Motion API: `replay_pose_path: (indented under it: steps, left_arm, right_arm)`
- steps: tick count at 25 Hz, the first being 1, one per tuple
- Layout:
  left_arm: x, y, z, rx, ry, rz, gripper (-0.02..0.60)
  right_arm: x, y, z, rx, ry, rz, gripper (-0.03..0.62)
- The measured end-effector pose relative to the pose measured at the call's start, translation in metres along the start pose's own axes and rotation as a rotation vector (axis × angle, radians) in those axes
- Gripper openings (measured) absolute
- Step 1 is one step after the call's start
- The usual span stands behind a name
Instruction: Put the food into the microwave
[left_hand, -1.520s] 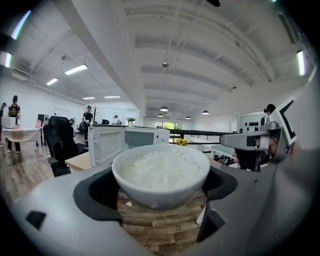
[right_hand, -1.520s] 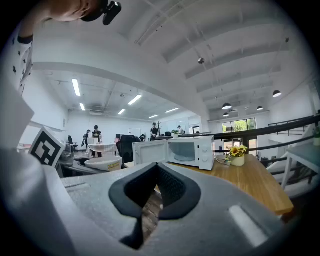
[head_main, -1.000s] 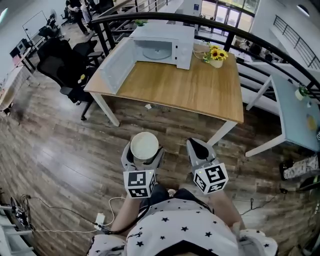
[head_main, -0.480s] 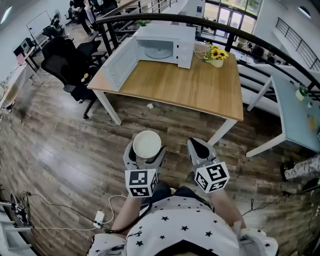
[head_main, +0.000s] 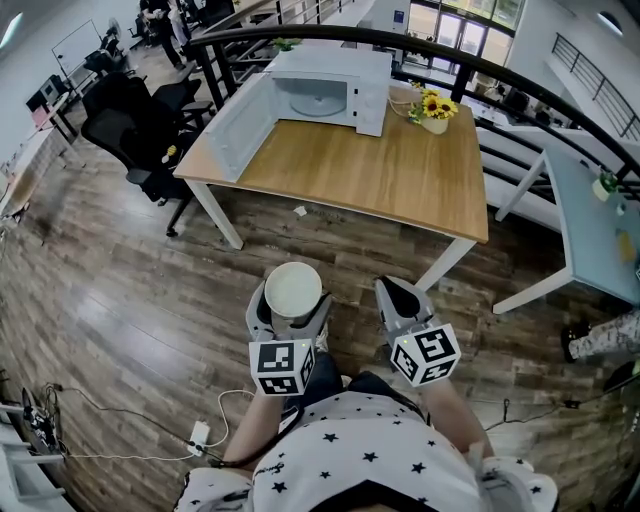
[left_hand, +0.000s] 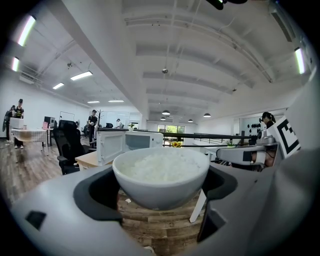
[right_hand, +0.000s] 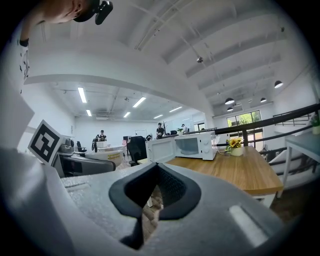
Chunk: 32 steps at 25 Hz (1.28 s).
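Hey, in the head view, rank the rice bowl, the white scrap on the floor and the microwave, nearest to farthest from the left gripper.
1. Bowl of rice: held between the jaws of the left gripper.
2. White scrap: on the floor ahead, by the near edge of the table.
3. Microwave: at the table's far-left corner, door open.

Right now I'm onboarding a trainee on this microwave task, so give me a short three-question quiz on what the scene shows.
1. True or false: the microwave on the table has its door shut.
2. What do the jaws of the left gripper hold? A a bowl of rice; B a vase of sunflowers; C nothing.
3. Fill in: the jaws of the right gripper are ____ and hold nothing.
Key: 1 false, the door hangs open; 2 A; 3 shut.
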<state>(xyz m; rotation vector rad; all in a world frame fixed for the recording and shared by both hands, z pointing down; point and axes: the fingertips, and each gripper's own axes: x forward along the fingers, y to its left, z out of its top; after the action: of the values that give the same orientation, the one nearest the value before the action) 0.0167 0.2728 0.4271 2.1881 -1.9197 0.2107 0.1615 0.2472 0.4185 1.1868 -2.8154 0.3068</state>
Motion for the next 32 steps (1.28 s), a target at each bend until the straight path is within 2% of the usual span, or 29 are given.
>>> replay_pose_path:
  steps: [13, 32]
  left_arm:
    - [0.058, 0.023, 0.010, 0.001, -0.002, -0.006, 0.477]
    - [0.204, 0.106, 0.063, 0.001, -0.003, -0.018, 0.477]
  right_arm:
    - [0.054, -0.031, 0.001, -0.003, 0.014, -0.002, 0.005]
    - [0.215, -0.093, 0.052, -0.029, 0.013, -0.013, 0.005]
